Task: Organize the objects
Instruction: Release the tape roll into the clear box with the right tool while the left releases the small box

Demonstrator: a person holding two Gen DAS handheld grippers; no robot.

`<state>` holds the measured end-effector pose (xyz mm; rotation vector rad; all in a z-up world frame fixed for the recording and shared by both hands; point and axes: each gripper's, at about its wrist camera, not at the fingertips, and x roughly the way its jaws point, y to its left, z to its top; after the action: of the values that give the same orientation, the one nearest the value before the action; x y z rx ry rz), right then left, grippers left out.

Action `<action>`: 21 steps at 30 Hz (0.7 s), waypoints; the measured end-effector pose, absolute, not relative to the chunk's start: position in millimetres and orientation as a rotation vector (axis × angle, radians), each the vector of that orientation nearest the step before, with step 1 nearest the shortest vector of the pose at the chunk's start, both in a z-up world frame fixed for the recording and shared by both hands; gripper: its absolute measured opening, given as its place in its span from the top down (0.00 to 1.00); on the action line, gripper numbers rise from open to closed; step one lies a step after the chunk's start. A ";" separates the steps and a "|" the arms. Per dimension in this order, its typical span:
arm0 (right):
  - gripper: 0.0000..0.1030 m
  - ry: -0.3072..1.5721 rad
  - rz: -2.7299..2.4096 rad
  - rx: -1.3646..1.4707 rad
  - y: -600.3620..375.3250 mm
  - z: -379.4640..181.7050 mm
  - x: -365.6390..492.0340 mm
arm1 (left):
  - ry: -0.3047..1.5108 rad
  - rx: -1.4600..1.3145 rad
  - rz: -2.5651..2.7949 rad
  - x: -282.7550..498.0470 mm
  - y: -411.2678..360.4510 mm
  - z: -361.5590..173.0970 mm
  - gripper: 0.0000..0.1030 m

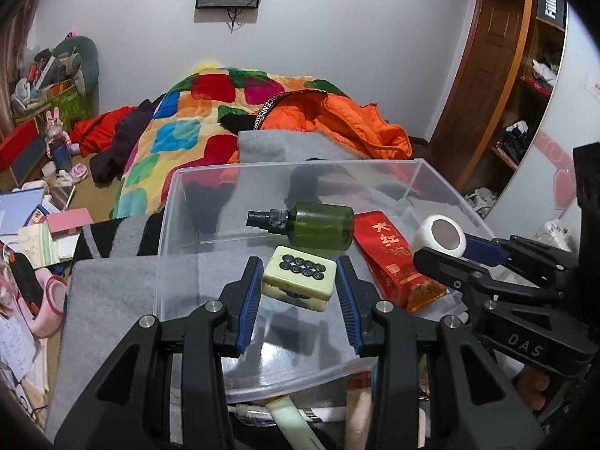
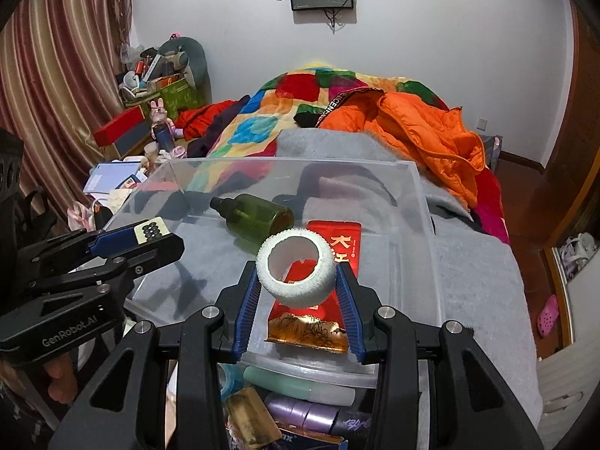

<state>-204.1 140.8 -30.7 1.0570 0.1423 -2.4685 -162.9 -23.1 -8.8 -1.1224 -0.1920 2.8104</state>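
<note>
Now left gripper point(image 1: 299, 281) pinches mahjong tile point(image 1: 298, 276), right gripper point(image 2: 296, 285) pinches white tape roll point(image 2: 295, 270), both over clear bin point(image 1: 435, 180). Risk: roll bounces onto red packet point(image 2: 339, 258) at 12 o'clock, rolls against green bottle point(image 2: 255, 221).

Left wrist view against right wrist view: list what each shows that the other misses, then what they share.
Only the left wrist view shows the wooden wardrobe with open shelves. Only the right wrist view shows the striped curtain and the purple bottles below the bin. Both show the clear plastic bin holding the green spray bottle and red packet, the left hand-held gripper clamping the mahjong tile, and the right hand-held gripper clamping the white tape roll.
</note>
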 end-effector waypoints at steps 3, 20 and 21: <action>0.63 0.141 -2.466 1.058 139.9 -31.0 -204.1 | -0.179 -1.130 2.808 -162.5 -21.0 -9.3 0.62; 0.25 0.105 -2.509 0.965 158.5 -4.6 -168.5 | -0.140 -1.054 2.901 -124.1 -21.5 15.5 0.11; 0.23 0.111 -2.519 0.955 160.4 -2.9 -165.2 | -0.142 -1.049 2.900 -118.9 -22.8 17.7 0.11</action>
<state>-165.2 160.4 -2.9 0.9549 0.1110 -2.5185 -118.9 -22.8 17.7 -1.0487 -0.1425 2.8998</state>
